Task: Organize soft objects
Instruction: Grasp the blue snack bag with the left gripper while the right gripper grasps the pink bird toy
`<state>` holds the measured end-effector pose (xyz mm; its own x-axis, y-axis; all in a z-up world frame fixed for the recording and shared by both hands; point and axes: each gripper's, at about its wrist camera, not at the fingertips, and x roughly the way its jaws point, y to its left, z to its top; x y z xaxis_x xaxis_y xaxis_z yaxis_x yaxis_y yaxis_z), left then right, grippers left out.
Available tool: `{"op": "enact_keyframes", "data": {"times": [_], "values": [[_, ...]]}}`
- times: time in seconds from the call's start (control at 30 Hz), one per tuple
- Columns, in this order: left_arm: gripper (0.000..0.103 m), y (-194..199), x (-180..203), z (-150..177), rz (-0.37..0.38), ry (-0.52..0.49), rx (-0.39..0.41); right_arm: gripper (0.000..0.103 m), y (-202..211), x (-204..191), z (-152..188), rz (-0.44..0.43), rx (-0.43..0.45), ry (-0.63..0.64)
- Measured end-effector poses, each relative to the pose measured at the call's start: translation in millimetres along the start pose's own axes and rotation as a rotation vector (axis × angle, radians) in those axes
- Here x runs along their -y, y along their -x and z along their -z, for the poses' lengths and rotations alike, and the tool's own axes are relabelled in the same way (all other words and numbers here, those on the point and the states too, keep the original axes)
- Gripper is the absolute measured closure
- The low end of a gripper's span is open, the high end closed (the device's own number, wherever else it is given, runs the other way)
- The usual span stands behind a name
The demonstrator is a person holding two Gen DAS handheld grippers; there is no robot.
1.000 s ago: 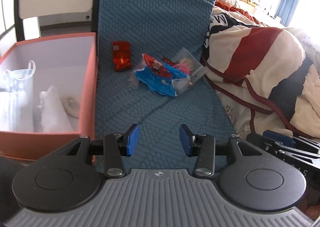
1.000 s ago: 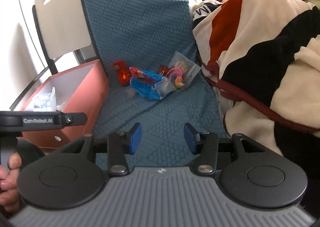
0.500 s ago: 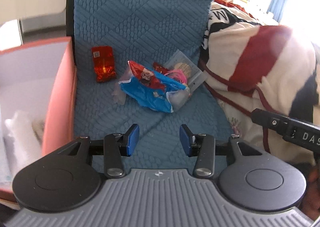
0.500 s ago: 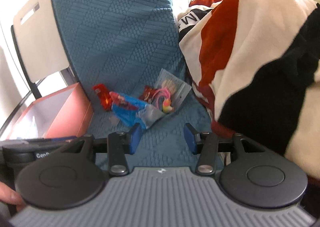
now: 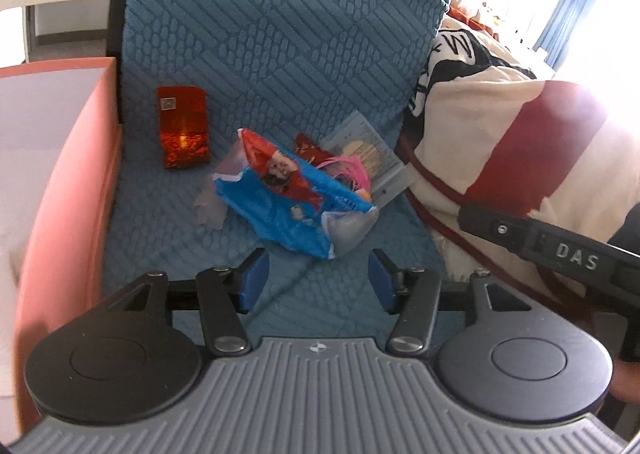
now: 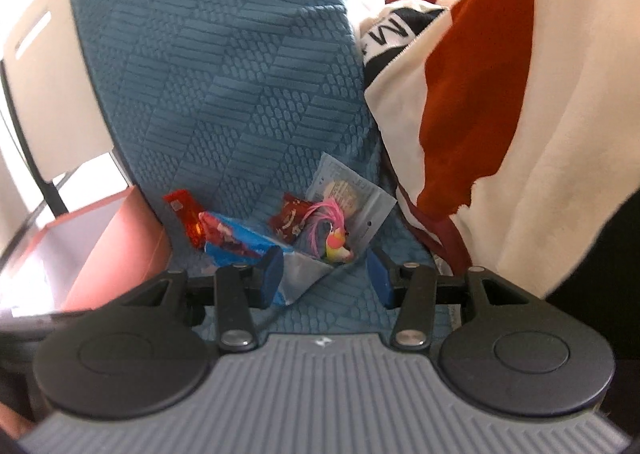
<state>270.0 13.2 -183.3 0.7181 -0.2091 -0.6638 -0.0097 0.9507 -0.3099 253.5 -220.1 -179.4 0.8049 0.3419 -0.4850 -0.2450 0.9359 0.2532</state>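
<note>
Quilted teal fabric (image 5: 280, 54) covers the seat where a small heap of wrappers lies beside a striped cream-and-red blanket (image 5: 520, 126). Topmost is a crinkly blue-and-red plastic snack bag (image 5: 280, 206), light, limp and probably slippery; its loose silver corner nearest the grippers looks the best pinch point. The left gripper (image 5: 316, 280) has just been opening, nothing between its spread jaws. The right gripper (image 6: 326, 280) is parted too, seemingly empty, though the bag's corner overlaps it. An orange-walled box (image 5: 72, 174) stands left; its contents are hidden.

Crumpled blue packet (image 5: 288, 210) mid-pile; red packet (image 5: 183, 131) flat beside; pink-tasselled toy (image 6: 334, 232) behind.
</note>
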Motion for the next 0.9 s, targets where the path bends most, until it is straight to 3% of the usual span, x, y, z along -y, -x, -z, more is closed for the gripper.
{"op": "enact_keyframes", "data": {"times": [0.23,0.47,0.9], "values": [[0.042,-22.5,-5.4,-18.2,0.060,0.067,0.002,0.054,-33.2,2.9,-11.8,0.001,-0.037,0.029],[0.042,-51.1,-16.0,-44.3,0.110,0.194,0.003,0.054,-77.2,10.4,-25.6,-0.019,-0.114,-0.029],[0.043,-104.5,-31.1,-48.3,0.100,0.334,-0.108,0.059,-151.6,18.5,-27.2,-0.023,-0.298,-0.080]]}}
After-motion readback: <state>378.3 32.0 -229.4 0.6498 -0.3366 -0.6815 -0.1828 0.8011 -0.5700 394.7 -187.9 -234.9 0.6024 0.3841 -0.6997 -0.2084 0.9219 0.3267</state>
